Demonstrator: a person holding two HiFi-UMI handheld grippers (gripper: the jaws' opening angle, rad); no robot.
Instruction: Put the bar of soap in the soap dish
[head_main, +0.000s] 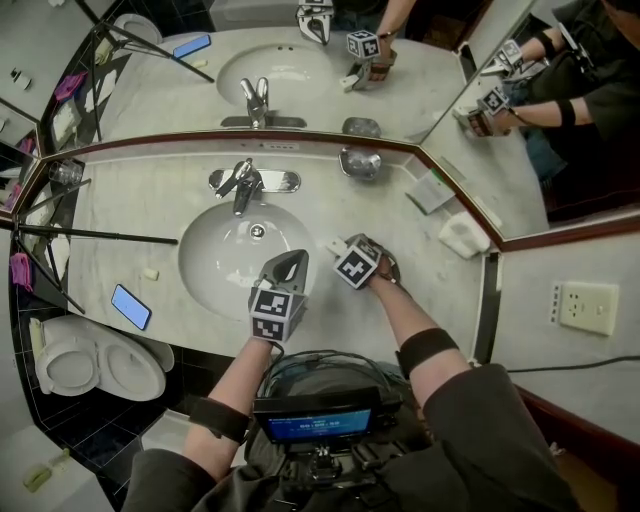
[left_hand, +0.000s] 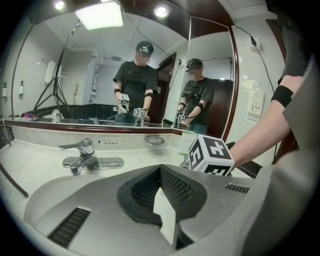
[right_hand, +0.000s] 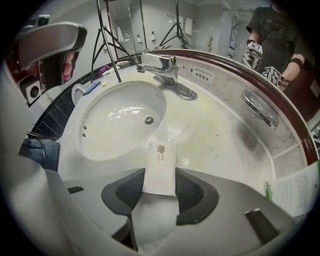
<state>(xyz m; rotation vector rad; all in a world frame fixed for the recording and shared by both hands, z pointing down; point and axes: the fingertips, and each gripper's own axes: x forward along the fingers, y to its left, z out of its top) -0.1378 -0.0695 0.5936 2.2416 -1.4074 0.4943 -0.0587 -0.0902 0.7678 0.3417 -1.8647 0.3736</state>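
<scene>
Pale stone vanity counter (head_main: 130, 215). Right gripper (right_hand: 160, 189) clamped on near end of bar of soap (right_hand: 160, 165) at sink's (head_main: 222, 262) 3 o'clock rim; left gripper (left_hand: 162, 197) closed, empty; soap dish (head_main: 360, 162) at 1 o'clock. Could slip from short end-grip, tumbling into sink.

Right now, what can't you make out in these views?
- Left gripper view: white wrapped soap bar hidden behind the right gripper's marker cube.
- Right gripper view: wrapper print too small to read.
- Head view: shiny metal soap dish too small; contents unclear.
</scene>
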